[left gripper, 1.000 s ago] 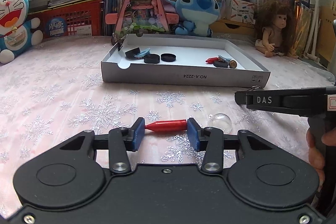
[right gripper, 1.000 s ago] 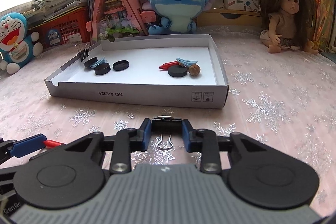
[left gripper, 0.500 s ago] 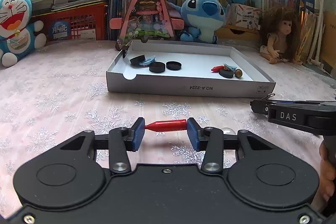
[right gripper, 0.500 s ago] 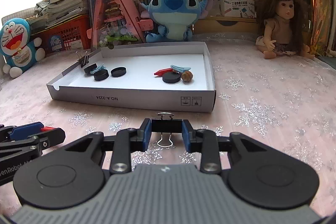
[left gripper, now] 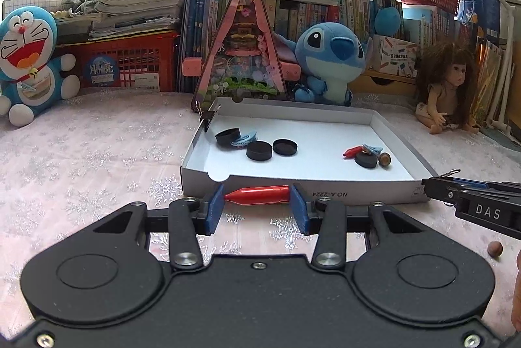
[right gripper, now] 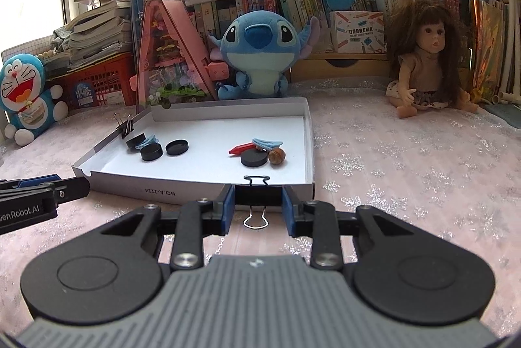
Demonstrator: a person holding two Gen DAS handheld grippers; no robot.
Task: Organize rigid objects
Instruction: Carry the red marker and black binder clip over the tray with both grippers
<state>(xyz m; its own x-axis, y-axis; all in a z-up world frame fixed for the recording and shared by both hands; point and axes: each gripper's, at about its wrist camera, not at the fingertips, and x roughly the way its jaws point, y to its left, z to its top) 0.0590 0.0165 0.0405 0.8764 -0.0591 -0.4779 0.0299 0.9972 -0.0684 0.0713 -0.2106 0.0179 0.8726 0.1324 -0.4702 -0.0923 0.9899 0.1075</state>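
Note:
My left gripper [left gripper: 257, 201] is shut on a red cone-shaped cap [left gripper: 259, 195], held crosswise between its blue pads, just in front of the near wall of the white cardboard box lid [left gripper: 325, 195]. My right gripper [right gripper: 258, 206] is shut on a black binder clip [right gripper: 258, 196], its wire handles sticking up and down, close to the box lid's [right gripper: 162, 193] near right corner. Inside the lid lie black round caps [right gripper: 151, 151], blue hair clips [right gripper: 267, 143], a red piece [right gripper: 239, 148] and a brown nut [right gripper: 276, 156]. Another binder clip [right gripper: 125, 128] is clamped on the lid's left wall.
A brown nut [left gripper: 495, 249] lies on the pink snowflake tablecloth [left gripper: 81, 159] at the right. Plush toys [right gripper: 257, 54], a doll [right gripper: 423, 61], a pink triangular model [right gripper: 169, 58] and red baskets with books line the back. The right gripper's finger [left gripper: 472, 204] shows in the left wrist view.
Both grippers have risen and moved toward the box lid with their objects still held. The glass ball seen by the left gripper has dropped out of view.

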